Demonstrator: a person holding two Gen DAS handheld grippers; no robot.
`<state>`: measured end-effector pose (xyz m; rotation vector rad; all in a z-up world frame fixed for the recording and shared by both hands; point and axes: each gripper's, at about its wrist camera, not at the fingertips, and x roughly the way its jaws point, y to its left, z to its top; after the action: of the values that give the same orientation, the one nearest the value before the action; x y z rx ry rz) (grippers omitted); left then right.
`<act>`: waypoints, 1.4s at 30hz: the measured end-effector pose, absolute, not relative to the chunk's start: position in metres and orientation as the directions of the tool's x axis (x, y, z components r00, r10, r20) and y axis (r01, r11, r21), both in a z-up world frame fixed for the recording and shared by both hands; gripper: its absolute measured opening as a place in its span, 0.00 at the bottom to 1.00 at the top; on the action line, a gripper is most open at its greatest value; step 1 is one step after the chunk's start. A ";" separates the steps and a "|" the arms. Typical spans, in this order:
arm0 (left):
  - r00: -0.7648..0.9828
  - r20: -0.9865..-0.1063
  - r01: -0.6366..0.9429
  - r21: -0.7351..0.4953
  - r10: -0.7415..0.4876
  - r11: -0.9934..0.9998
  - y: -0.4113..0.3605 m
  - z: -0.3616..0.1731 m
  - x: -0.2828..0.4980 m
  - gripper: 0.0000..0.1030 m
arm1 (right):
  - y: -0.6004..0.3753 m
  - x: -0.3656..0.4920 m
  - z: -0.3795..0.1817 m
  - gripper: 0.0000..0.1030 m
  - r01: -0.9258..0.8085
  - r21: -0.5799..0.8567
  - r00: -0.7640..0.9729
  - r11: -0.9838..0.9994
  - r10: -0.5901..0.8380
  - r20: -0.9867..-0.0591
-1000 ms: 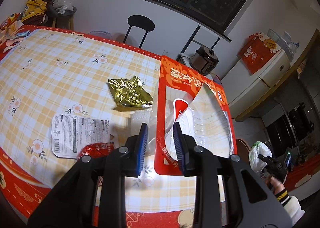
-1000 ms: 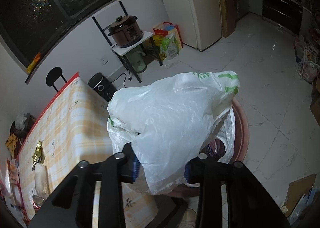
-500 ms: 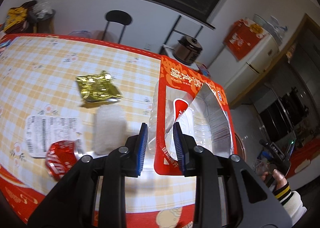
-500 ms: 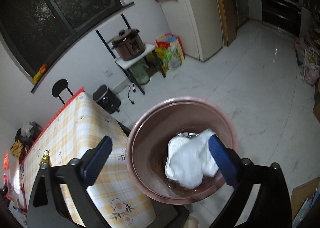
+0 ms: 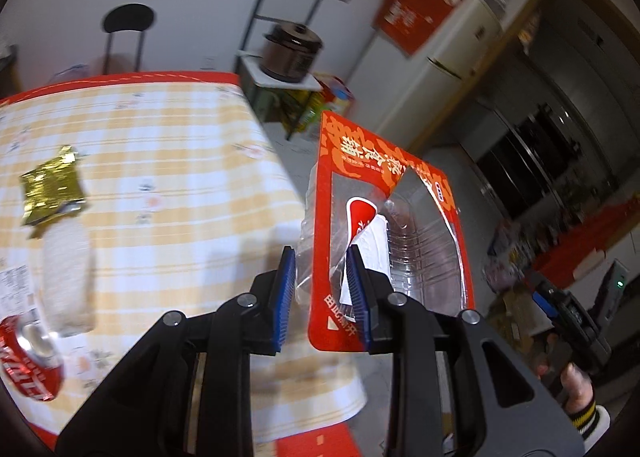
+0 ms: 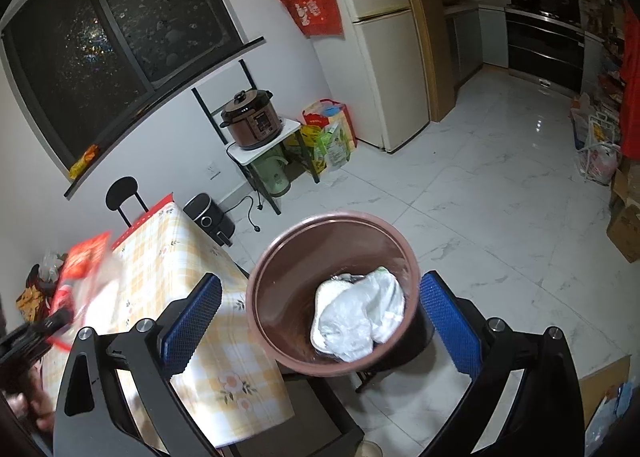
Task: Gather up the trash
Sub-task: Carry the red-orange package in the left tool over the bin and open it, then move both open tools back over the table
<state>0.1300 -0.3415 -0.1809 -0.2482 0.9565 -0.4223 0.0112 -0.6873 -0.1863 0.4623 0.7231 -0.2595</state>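
Note:
My left gripper (image 5: 322,295) is shut on a red package with a clear plastic tray (image 5: 384,225), held up past the table's right edge. On the checked tablecloth (image 5: 168,177) lie a gold foil wrapper (image 5: 50,185), a clear plastic bag (image 5: 66,277) and a crushed red can (image 5: 28,357). My right gripper (image 6: 320,321) stands wide open above a brown bin (image 6: 280,265) beside the table. A crumpled white plastic bag (image 6: 360,313) lies inside the bin. The red package (image 6: 86,261) also shows blurred at the left of the right wrist view.
A rice cooker (image 6: 252,121) sits on a small shelf by the wall, with a fridge (image 6: 384,69) to its right. A black stool (image 5: 128,23) stands behind the table. Cardboard boxes (image 6: 624,217) line the right side of the white tiled floor (image 6: 480,185).
The right gripper opened and let the white bag fall into the bin, then rose. The left gripper carried the red package rightward, off the table's edge.

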 end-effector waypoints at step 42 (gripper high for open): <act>0.705 -0.702 0.026 -0.114 -0.099 0.993 -0.201 -0.150 0.101 0.90 | -0.567 0.046 -0.190 0.95 0.213 0.307 0.705 0.928 0.071 -0.705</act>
<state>0.1011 -0.2008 -0.1502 -0.0980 0.7853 -0.0699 0.0459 -0.5667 -0.1899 0.3849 0.7892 -0.0810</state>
